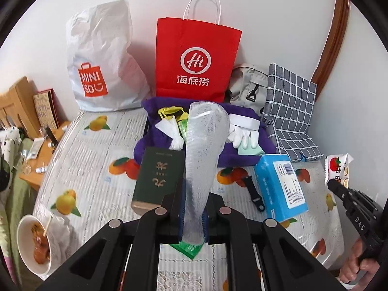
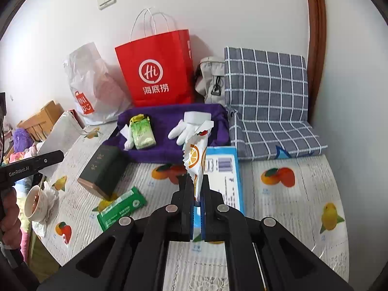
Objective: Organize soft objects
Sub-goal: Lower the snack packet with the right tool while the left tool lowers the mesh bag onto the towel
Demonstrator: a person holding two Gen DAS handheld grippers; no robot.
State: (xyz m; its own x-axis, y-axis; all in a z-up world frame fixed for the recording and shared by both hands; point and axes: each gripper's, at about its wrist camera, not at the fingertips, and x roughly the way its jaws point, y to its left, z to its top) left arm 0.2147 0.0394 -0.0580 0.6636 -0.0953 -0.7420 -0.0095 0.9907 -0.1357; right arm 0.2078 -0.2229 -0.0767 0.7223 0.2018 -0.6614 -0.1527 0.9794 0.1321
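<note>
Your left gripper (image 1: 192,214) was clamped on a rolled sheet of bubble wrap (image 1: 203,150), which rose upright and hid the middle of the purple towel (image 1: 150,143) behind it. Your right gripper (image 2: 195,194) pinched a snack packet (image 2: 196,160) with orange-slice print; its lower end was lost between the fingers. White gloves (image 2: 181,131) and a green pouch (image 2: 143,135) lay on the towel. A green packet (image 1: 188,248) showed only partly beneath the left gripper, its text unreadable.
</note>
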